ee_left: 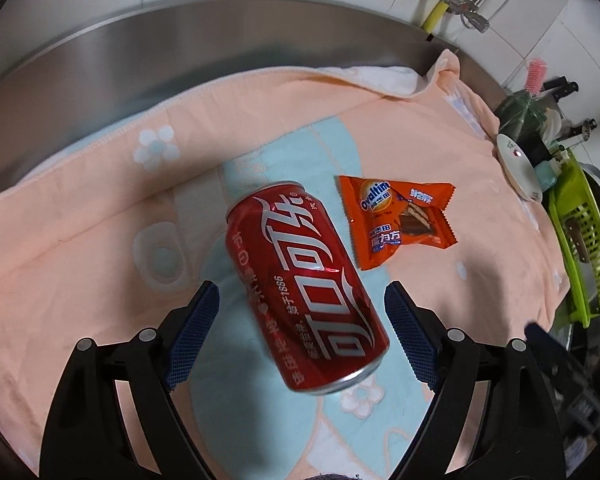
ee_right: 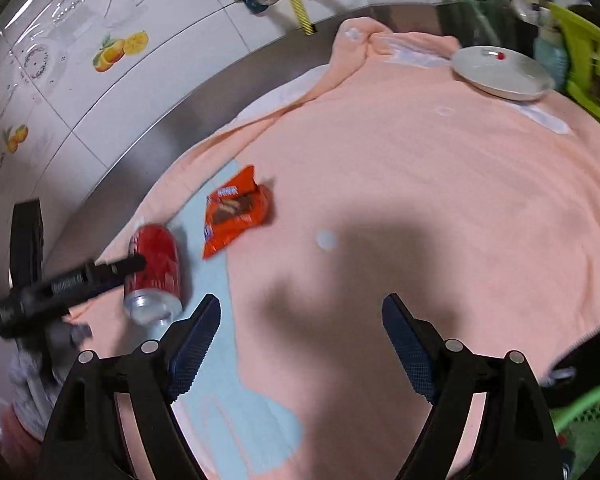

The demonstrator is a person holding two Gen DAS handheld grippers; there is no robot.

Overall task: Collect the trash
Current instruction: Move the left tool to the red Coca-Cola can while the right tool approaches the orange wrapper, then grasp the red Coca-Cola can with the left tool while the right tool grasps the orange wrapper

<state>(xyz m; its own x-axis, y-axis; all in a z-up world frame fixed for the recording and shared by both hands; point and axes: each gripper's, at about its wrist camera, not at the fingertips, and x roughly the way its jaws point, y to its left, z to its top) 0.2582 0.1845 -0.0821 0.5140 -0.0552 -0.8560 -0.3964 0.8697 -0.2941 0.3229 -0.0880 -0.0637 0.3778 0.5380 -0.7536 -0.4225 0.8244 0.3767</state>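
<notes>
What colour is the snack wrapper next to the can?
Orange, with blue labels: the snack wrapper shows best in the left wrist view.

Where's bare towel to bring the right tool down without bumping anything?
Free: the wide peach towel between the orange wrapper, the white plate and the right tool. Crowded: the left side, where the left tool straddles the red can.

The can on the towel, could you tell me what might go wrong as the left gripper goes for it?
The can lies on its side, askew between the open left gripper pads, so it may roll or slip. The towel is soft and may bunch. The wrapper lies close and could get nudged.
</notes>
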